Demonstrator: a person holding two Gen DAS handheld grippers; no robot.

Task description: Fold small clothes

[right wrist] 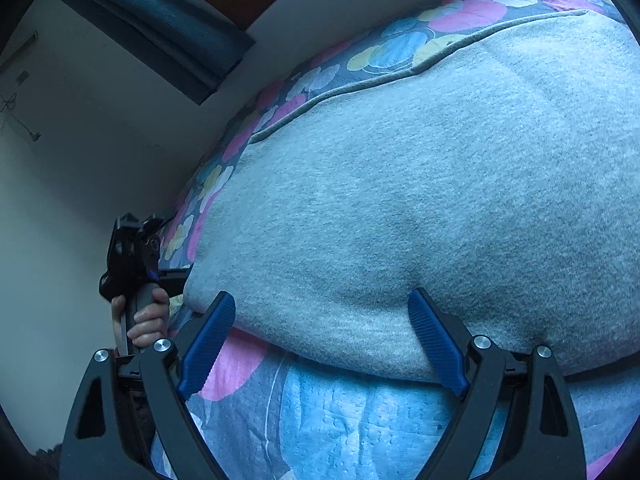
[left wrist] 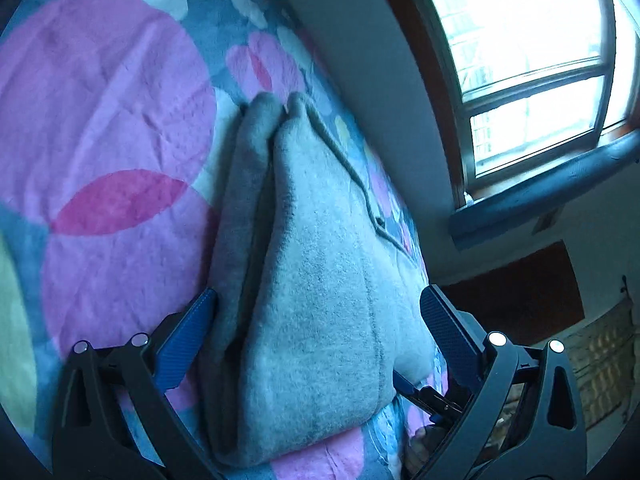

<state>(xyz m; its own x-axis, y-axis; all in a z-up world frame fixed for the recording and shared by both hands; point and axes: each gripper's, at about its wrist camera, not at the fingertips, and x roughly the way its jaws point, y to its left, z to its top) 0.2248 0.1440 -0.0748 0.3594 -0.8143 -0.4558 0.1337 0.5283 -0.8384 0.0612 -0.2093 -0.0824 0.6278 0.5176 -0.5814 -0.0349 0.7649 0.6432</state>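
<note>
Already folded, the grey garment lies on the flowered blanket between the wide-apart jaws of both the left gripper and right gripper, so careless closing could likely drag layers askew.

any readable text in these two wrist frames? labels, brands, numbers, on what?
None readable.
Grey garment: no print or tag text visible.
Floral bedspread: pattern only, no words.
Left gripper and right gripper: no markings visible.
Small wall plate: too small to read.
</note>
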